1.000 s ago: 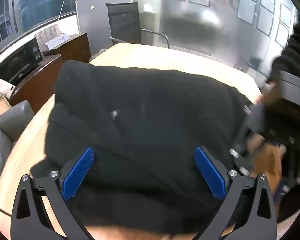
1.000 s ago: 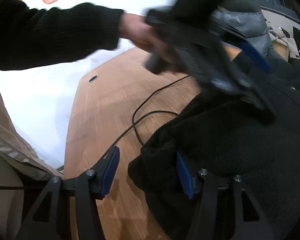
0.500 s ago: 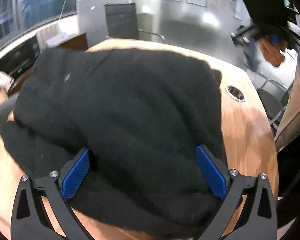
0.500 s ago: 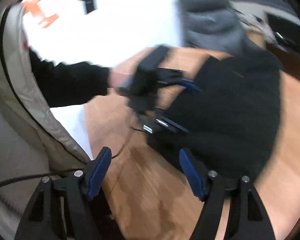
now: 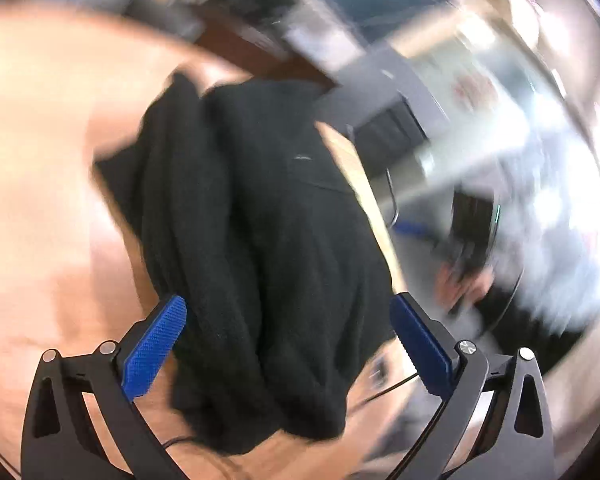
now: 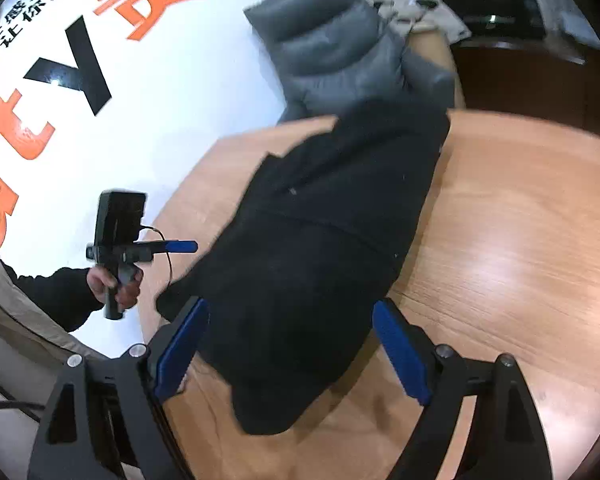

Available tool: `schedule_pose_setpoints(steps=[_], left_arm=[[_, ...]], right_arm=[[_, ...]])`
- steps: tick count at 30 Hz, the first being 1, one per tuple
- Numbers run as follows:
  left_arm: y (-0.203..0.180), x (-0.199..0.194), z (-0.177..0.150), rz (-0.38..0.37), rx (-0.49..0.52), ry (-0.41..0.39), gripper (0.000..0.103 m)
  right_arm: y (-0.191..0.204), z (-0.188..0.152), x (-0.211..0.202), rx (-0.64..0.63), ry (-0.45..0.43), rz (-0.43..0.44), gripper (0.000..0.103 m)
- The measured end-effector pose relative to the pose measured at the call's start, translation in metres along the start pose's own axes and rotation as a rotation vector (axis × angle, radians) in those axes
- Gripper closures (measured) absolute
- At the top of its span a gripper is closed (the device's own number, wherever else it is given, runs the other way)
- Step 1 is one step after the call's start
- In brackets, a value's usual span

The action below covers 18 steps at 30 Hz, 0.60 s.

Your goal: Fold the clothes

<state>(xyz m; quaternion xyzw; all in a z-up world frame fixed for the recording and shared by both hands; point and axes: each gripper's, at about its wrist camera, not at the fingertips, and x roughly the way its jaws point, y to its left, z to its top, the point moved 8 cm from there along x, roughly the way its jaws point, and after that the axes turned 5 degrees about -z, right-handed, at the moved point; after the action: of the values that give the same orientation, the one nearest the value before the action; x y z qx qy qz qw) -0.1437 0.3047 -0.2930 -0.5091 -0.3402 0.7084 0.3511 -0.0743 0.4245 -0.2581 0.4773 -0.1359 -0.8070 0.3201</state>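
A black fleece garment (image 6: pixel 319 248) lies folded into a long bundle on the wooden table (image 6: pixel 519 240). It also shows in the blurred left wrist view (image 5: pixel 268 248). My right gripper (image 6: pixel 290 354) is open and empty, held above the bundle's near end. My left gripper (image 5: pixel 288 340) is open and empty, raised over the garment. In the right wrist view the left gripper (image 6: pixel 140 246) is off the table's left edge, held in a hand.
A grey padded jacket (image 6: pixel 339 48) hangs on a chair behind the table's far end. A dark cabinet (image 6: pixel 539 72) stands at the back right. A thin black cable (image 5: pixel 383 388) lies by the garment's near end. A white wall with orange lettering (image 6: pixel 100 60) is at left.
Both grippers have pulled up and away from the garment. The left one swung off the table's side and its view is smeared by motion. The garment stays folded on the table.
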Motion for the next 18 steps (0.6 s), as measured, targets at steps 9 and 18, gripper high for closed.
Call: schedule_pose_setpoints(steps=[9,18], left_arm=[[0.023,0.03,0.004,-0.007,-0.01,0.064,0.0],[0.034,0.021,-0.004,0.039,-0.063,0.102,0.0]], right_arm=[[-0.023,-0.017,0.076,0.124,0.074,0.078,0.01],[-0.019,-0.018,0.094,0.165,0.1,0.094,0.006]])
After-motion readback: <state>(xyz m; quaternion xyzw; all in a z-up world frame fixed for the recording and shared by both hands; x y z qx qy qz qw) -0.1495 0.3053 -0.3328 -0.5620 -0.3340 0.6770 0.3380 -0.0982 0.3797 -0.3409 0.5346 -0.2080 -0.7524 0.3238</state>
